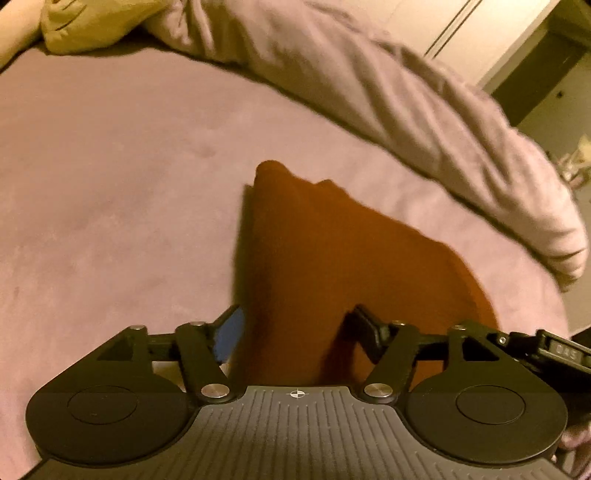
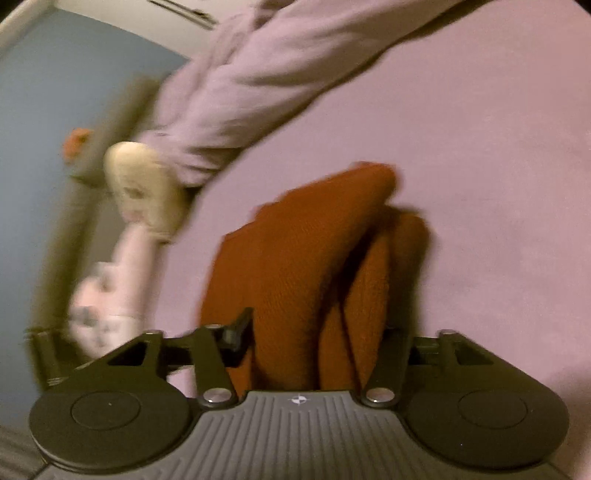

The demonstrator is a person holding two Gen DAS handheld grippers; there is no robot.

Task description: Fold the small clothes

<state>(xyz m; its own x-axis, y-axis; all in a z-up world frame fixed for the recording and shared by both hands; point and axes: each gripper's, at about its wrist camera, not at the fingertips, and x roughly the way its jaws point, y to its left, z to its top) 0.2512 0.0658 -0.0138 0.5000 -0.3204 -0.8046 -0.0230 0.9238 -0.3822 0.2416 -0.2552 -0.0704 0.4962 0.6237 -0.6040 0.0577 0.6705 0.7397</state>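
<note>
Pinkish-mauve bedding (image 1: 110,192) covered the wide bed that filled both wrist views, with a rumpled duvet (image 1: 406,96) of the same pale colour bunched along its far edge. On the flat sheet lay the small rust-orange garment (image 1: 332,266), a knitted piece that ran from just under each camera outward across the bed; in the right wrist view the same garment (image 2: 295,258) showed a raised fold along its middle with a deep shadowed crease to the right of it. The left gripper (image 1: 295,328) hung over the near end of the cloth with its jaws spread; its fingers stood to either side of the fabric, and no pinch on the cloth could be made out. The right gripper (image 2: 314,332) likewise straddled the near end of the garment with its jaws parted, though its right finger was lost against the dark fold and the frame was blurred, so whether a pad brushed the knit could not be told for certain. Beyond the bed edge in the right wrist view sat a cream bundle (image 2: 144,184) and a pale printed piece (image 2: 107,295), both smeared by blur, before a blue-grey wall (image 2: 55,110). A yellowish pillow (image 1: 85,22) rested at the far left corner in the left wrist view.
</note>
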